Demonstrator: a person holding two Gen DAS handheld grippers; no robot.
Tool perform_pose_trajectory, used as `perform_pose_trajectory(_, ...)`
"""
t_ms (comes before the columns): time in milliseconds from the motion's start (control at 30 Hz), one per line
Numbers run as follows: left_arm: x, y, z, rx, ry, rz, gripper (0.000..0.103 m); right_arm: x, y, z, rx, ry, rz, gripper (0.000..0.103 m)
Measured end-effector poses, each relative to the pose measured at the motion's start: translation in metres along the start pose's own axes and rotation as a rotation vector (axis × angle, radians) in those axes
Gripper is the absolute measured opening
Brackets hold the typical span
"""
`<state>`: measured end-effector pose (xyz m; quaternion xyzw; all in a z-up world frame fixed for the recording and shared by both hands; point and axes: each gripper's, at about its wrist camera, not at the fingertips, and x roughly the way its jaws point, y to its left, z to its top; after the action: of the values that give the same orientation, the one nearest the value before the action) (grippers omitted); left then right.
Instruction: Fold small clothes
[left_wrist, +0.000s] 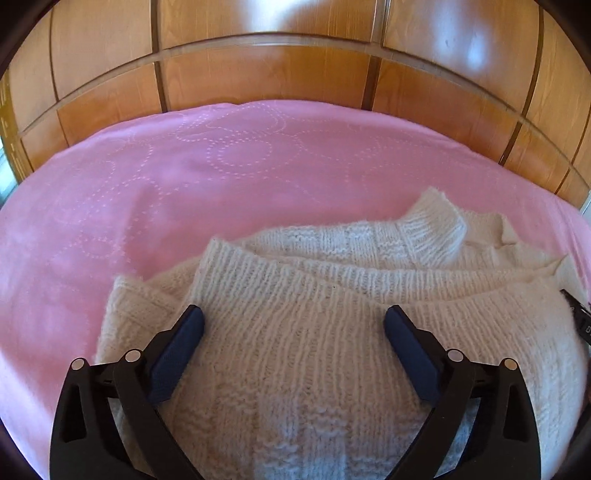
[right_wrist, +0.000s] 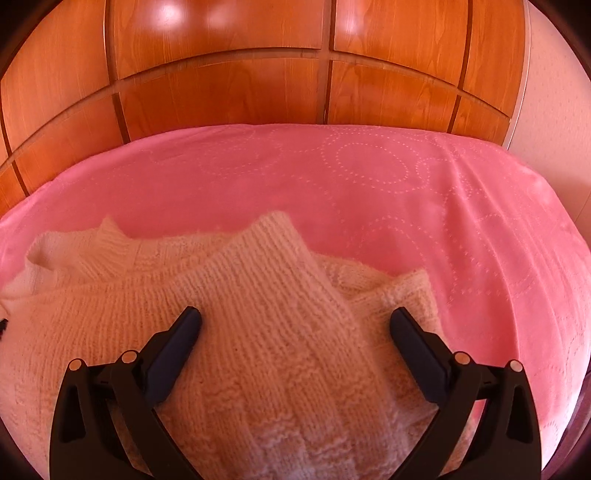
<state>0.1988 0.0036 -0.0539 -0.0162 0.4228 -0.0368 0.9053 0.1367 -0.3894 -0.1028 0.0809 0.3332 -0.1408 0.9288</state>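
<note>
sweater (left_wrist: 314, 332) on bed (left_wrist: 166, 177), near its front edge | sleeve (right_wrist: 266, 266) folded across sweater body | wooden panelling (left_wrist: 266, 70) behind bed | wall (right_wrist: 554, 110) right of panelling

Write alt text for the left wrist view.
A cream knitted sweater lies partly folded on a pink bedspread, its ribbed collar toward the far right. The left tool hangs open just above it, gripping nothing. Wooden panels stand behind the bed.
</note>
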Motion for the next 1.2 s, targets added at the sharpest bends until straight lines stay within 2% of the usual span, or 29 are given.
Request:
perform_pose_trajectory(133,-0.025,0.009,-0.011,-0.038,-0.052,-0.039,0.097,-0.001,0.0,-0.001,0.002,-0.011,-0.001,0.101)
perform_pose_trajectory(300,-0.059,0.019,-0.032,-0.029,-0.124,-0.036,0.099,-0.004,0.0,-0.003,0.009,-0.023,0.008,0.101)
perform_pose_trajectory(367,-0.069,0.027,-0.039,-0.018,-0.148,0.006,0.099,-0.006,-0.003,-0.006,0.019,-0.031,0.023,0.101)
perform_pose_trajectory(433,-0.078,0.043,-0.048,-0.026,-0.169,0.087,0.099,-0.008,-0.006,-0.006,0.026,-0.036,0.036,0.101)
perform_pose_trajectory(533,-0.082,0.073,-0.061,-0.114,-0.161,0.087,0.099,-0.011,-0.01,-0.007,0.041,-0.045,0.062,0.101)
perform_pose_trajectory(600,-0.071,0.09,-0.071,-0.195,-0.083,0.012,0.099,-0.013,-0.012,-0.007,0.05,-0.053,0.082,0.101)
perform_pose_trajectory(667,-0.068,0.099,-0.078,-0.236,-0.095,-0.034,0.099,-0.016,-0.015,-0.008,0.066,-0.067,0.117,0.101)
perform_pose_trajectory(767,-0.067,0.091,-0.082,-0.181,-0.12,0.002,0.099,-0.021,-0.024,-0.013,0.101,-0.082,0.194,0.101)
perform_pose_trajectory(900,-0.066,0.09,-0.085,-0.182,-0.137,0.0,0.099,-0.034,-0.033,-0.024,0.108,-0.097,0.26,0.101)
perform_pose_trajectory(1000,-0.066,0.092,-0.087,-0.184,-0.152,-0.004,0.099,-0.047,-0.032,-0.036,0.046,-0.071,0.24,0.101)
perform_pose_trajectory(1200,-0.065,0.089,-0.087,-0.183,-0.155,-0.002,0.099,-0.088,-0.032,-0.066,-0.059,-0.108,0.198,0.101)
